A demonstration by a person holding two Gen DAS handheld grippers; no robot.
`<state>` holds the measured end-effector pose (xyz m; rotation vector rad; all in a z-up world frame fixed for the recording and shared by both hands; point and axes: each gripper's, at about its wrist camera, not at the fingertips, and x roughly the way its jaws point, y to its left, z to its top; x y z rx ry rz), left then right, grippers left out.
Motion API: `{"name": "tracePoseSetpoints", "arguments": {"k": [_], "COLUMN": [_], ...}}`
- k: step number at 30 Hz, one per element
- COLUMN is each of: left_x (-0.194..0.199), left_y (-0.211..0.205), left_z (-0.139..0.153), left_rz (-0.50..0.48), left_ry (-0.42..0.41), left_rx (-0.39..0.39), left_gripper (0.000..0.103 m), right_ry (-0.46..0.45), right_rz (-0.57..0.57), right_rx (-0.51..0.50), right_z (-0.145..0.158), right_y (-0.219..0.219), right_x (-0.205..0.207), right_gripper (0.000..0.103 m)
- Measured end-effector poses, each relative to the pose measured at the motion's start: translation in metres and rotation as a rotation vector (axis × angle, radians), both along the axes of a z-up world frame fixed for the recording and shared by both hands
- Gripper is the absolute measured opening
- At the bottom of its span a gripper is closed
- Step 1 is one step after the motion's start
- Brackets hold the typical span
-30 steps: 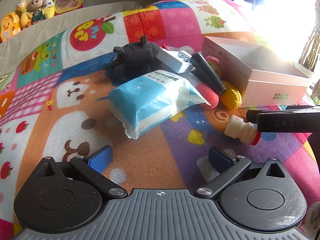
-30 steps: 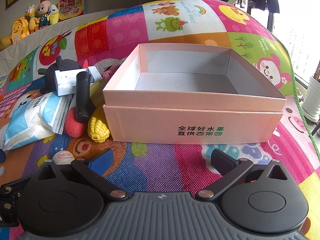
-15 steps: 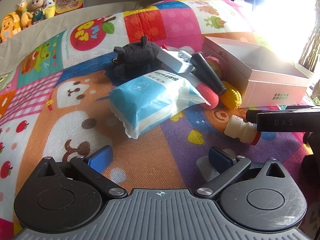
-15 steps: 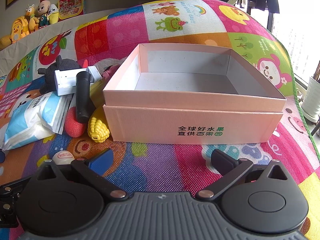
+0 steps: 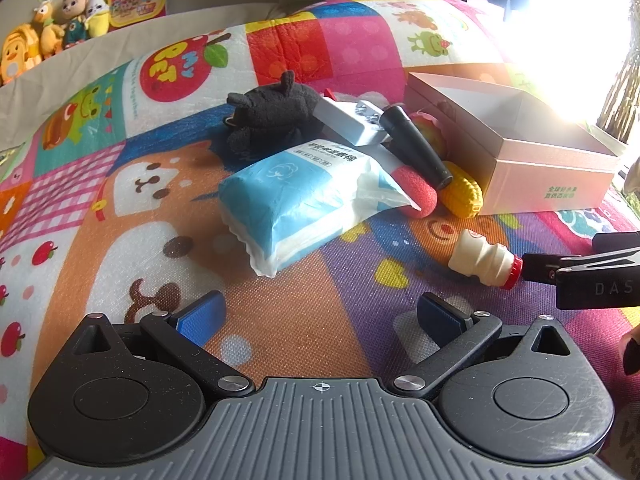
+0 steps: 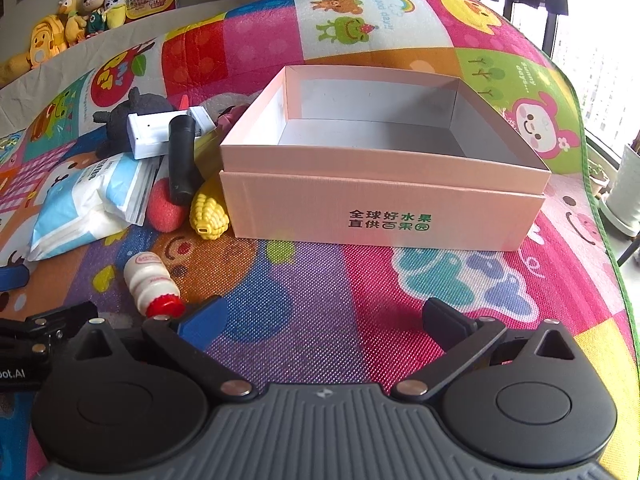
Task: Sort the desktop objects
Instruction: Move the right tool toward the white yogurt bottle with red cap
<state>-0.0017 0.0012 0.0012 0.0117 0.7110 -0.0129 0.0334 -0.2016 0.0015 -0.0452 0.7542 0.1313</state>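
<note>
An empty pink cardboard box (image 6: pixel 384 208) (image 5: pixel 552 176) stands on the colourful play mat. Left of it lies a pile: a blue tissue pack (image 5: pixel 304 192) (image 6: pixel 88 200), a black plush toy (image 5: pixel 272 116), a white block (image 6: pixel 156 136), a black microphone with a red foam head (image 6: pixel 180 164) (image 5: pixel 416 184), and a yellow toy corn (image 6: pixel 210 212) (image 5: pixel 462 196). A small white bottle with a red cap (image 6: pixel 150 286) (image 5: pixel 484 260) lies alone on the mat. My left gripper (image 5: pixel 320 316) is open and empty, just short of the tissue pack. My right gripper (image 6: pixel 322 318) is open and empty, in front of the box, the bottle by its left finger.
The mat (image 6: pixel 360 280) covers a raised surface that drops off at the right edge (image 6: pixel 600 208). Plush toys (image 5: pixel 52 36) line a ledge at the far back left. A white plant pot (image 6: pixel 628 184) stands below on the right. Bright window glare washes out the left view's upper right.
The right gripper has drawn back a little, so the white bottle now shows fully by its left finger. The left gripper has not moved.
</note>
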Motion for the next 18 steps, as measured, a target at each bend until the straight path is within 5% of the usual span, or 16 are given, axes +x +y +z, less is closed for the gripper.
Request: {"name": "tracePoseSetpoints", "arguments": {"k": [18], "left_x": [0.0000], "left_y": [-0.0045], "left_z": [-0.0006], "left_rz": [-0.001], "left_ry": [-0.001], "left_rx": [-0.008], "left_gripper": [0.103], "right_ry": [-0.020], "right_rz": [-0.008], "right_rx": [0.008], "right_z": [-0.0007], "right_y": [-0.0039], "right_x": [-0.0026], "right_gripper": [0.103]}}
